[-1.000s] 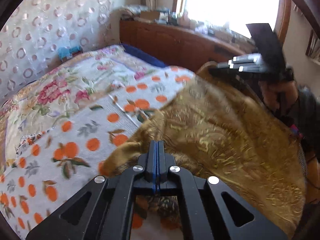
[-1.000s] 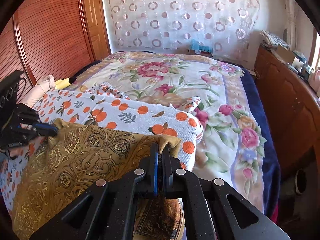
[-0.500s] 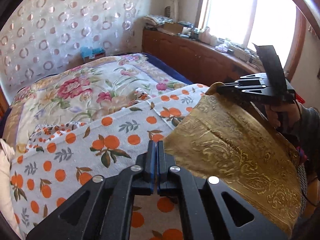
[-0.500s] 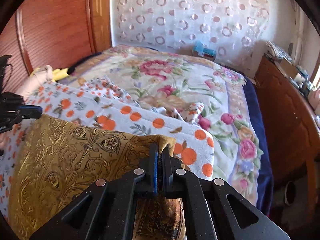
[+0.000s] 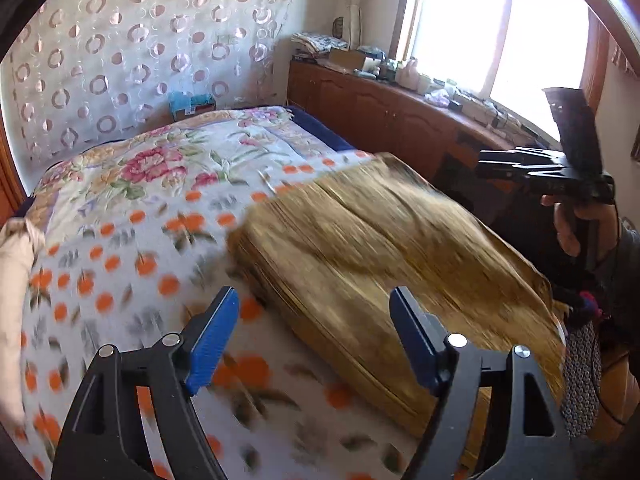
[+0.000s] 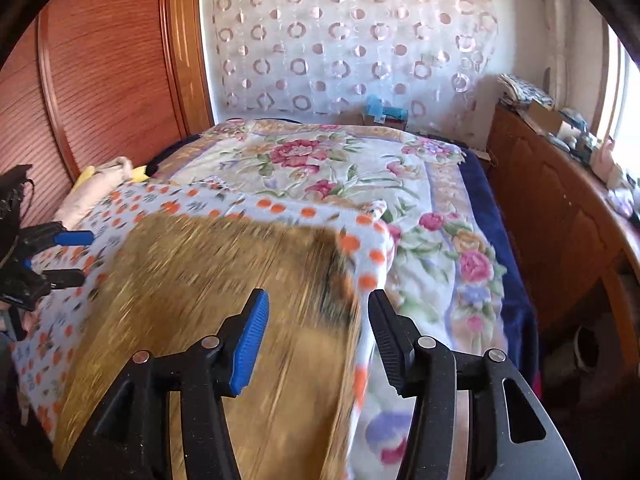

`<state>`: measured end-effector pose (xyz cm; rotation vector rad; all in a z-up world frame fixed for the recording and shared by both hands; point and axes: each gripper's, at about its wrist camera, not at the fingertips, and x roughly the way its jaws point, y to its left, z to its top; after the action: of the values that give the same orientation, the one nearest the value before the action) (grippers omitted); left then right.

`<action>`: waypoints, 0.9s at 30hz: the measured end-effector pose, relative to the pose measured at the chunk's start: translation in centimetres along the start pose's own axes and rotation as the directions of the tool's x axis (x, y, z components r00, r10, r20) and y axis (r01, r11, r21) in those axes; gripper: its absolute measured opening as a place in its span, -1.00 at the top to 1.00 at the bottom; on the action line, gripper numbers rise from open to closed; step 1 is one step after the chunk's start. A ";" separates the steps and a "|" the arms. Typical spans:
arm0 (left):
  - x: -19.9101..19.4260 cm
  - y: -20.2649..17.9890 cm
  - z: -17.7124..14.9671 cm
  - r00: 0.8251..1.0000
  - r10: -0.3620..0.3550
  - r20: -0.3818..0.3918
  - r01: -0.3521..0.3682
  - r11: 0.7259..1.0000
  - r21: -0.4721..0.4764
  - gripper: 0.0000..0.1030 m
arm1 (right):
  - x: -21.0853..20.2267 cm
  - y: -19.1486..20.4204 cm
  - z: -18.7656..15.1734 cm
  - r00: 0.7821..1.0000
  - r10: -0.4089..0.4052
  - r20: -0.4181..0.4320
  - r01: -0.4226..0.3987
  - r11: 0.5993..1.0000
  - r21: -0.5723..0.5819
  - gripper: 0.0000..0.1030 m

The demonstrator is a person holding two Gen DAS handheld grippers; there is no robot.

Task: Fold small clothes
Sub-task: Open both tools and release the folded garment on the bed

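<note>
A golden patterned cloth (image 5: 380, 256) lies spread and motion-blurred over a white towel with orange dots (image 5: 120, 272) on the bed. In the left wrist view my left gripper (image 5: 314, 332) hovers over the cloth's near left corner, its jaws opening with nothing pressed between them. My right gripper (image 5: 520, 164) shows at the far right, held in a hand. In the right wrist view the right gripper (image 6: 316, 332) is above the golden cloth (image 6: 208, 300), near its right edge, its jaws opening and free of the fabric. The left gripper (image 6: 68, 256) appears at the left edge.
A floral bedspread (image 6: 332, 168) covers the bed. A wooden cabinet (image 5: 380, 116) with clutter runs under the window on the right. A wooden wardrobe (image 6: 108, 68) stands at the left, with a cream cloth bundle (image 6: 96, 188) beside it. A curtain with rings hangs behind the bed.
Both grippers were shut on corners of the golden cloth and have let go; their jaws have spread. The cloth has dropped onto the dotted towel, and both grippers have drawn back from it.
</note>
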<state>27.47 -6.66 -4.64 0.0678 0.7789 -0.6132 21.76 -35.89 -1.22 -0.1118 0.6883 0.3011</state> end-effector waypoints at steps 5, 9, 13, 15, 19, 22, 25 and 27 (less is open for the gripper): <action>-1.4 -3.3 -3.1 0.998 -0.058 -0.027 0.057 0.998 -0.037 -0.51 | -4.0 2.1 -4.9 1.000 0.000 -0.002 0.000 1.000 0.024 -0.04; -2.3 -5.8 -5.1 0.995 -0.089 -0.034 0.087 0.995 -0.058 -0.51 | -6.2 3.6 -8.6 1.000 0.003 0.004 -0.003 0.999 0.048 -0.04; -3.0 -7.8 -7.1 0.992 -0.121 -0.045 0.116 0.988 -0.098 -0.51 | -8.2 4.0 -11.2 1.000 0.000 0.017 -0.001 0.997 0.074 -0.05; -2.9 -8.6 -8.2 0.988 -0.138 -0.067 0.129 0.984 -0.123 -0.51 | -9.2 4.2 -12.3 1.000 -0.010 0.027 0.008 0.996 0.091 -0.05; -1.7 -9.9 -10.1 0.977 -0.179 -0.119 0.158 0.974 -0.163 -0.51 | -10.6 3.8 -13.6 0.999 0.007 0.047 -0.013 0.990 0.138 -0.05; -1.4 -10.9 -10.5 0.979 -0.169 -0.119 0.150 0.977 -0.150 -0.52 | -11.0 3.3 -14.4 0.999 0.000 0.048 -0.008 0.987 0.160 -0.05; -1.1 -11.9 -10.5 0.974 -0.197 -0.108 0.177 0.969 -0.170 -0.49 | -10.7 2.9 -14.7 0.999 0.003 0.041 -0.010 0.984 0.177 -0.05; -0.9 -12.5 -10.4 0.971 -0.212 -0.107 0.192 0.967 -0.169 -0.03 | -10.7 3.1 -15.1 0.999 -0.013 0.030 0.007 0.985 0.173 -0.06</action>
<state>13.59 -13.60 -9.42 -0.1214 0.9608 -0.7440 3.78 -38.49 -5.98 0.0546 0.6801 0.2320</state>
